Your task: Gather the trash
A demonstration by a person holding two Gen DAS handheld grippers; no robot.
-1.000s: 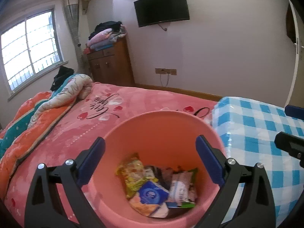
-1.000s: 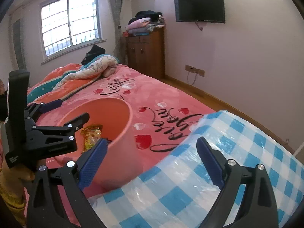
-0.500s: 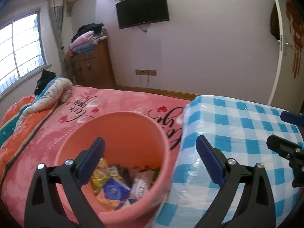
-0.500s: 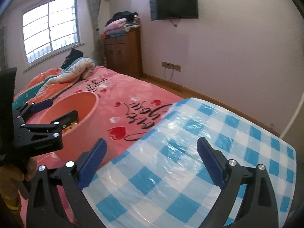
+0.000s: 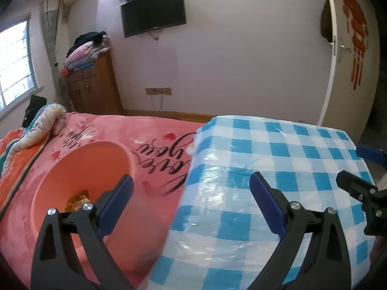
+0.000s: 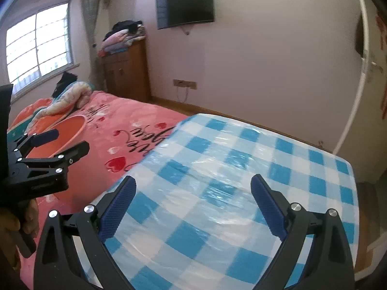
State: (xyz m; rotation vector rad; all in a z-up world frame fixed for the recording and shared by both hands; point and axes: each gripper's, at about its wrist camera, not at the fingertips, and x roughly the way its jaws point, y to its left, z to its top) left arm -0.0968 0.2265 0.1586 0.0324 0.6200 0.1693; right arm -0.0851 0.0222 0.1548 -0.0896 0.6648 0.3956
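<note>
Bin sits left of open left claw

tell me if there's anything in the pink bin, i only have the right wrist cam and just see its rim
observer: Yes. The left wrist view looks down into the pink bin, and a yellow wrapper lies at the bottom.
operator: is my left gripper holding anything
observer: No. Seen from its own camera, the left gripper is open, with nothing between its fingers.
operator: any loose trash on the side of the checked cloth facing the bin
observer: None shows. In the left wrist view that hanging side of the checked cloth is bare.
</note>
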